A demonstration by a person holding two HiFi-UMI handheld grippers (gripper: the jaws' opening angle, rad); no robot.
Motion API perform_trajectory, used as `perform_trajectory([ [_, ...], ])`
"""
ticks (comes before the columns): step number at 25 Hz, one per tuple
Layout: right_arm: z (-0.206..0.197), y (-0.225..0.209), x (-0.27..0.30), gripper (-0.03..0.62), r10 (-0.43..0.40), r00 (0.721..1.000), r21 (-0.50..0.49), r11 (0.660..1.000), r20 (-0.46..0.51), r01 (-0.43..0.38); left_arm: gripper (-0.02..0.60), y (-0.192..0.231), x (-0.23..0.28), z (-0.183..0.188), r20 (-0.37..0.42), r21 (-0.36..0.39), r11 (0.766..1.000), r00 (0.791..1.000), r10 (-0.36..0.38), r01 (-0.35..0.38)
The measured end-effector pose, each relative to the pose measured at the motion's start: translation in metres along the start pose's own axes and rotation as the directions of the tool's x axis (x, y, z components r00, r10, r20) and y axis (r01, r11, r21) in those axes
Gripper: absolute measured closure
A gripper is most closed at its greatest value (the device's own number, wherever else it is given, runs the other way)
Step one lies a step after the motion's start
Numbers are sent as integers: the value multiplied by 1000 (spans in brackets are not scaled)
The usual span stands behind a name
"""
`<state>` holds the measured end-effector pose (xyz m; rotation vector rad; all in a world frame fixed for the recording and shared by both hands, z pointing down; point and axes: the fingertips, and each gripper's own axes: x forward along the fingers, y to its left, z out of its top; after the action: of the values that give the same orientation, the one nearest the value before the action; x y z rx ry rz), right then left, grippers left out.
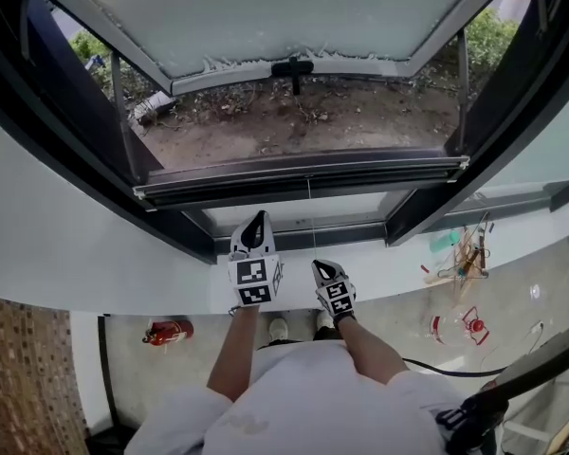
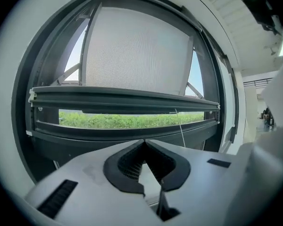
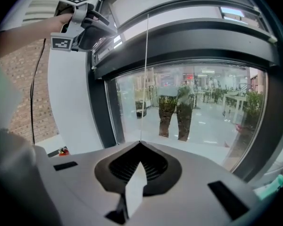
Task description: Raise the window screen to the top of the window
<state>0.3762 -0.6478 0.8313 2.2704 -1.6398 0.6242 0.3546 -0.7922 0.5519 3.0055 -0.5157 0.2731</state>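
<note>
Screen bar [image 2: 125, 102]: level, long axis crosswise, above both tongs
Left tongs [image 2: 144, 142]: closed, empty
Right tongs [image 3: 140, 144]: closed on cord [image 3: 145, 79]

1. The floor [image 1: 398, 316] is seen from above as a pale, speckled surface; its left edge is met by a brick wall [image 1: 19, 377].
2. A red canister [image 1: 168, 331] is laid on its side near the floor's left edge; it is also seen in the right gripper view [image 3: 62, 150].
3. Two shoes [image 1: 278, 329] are planted close together near the middle of the floor.
4. Towards the right edge, a bundle of thin sticks [image 1: 465, 259] is left lying, with a teal item [image 1: 443, 241] just beside it.
5. Red-and-white bits [image 1: 472, 324] are scattered nearer, apart from the bundle.
6. A black cable [image 1: 441, 372] is run across the floor at the near right.
</note>
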Motion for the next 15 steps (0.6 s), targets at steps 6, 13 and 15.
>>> perform_trajectory([
  [6,1,0,7,592,1,1000,4,1000,6,-1,580,-5,-4,-5,-18,34,999,999,-37,37],
  [13,5,0,10,592,12,1000,6,1000,6,-12,580,-4,-4,-3,-23,51,998,999,-38,40],
  [15,6,-3,10,592,11,1000,3,1000,6,-11,580,-1,-4,-4,-32,57,998,999,-39,41],
])
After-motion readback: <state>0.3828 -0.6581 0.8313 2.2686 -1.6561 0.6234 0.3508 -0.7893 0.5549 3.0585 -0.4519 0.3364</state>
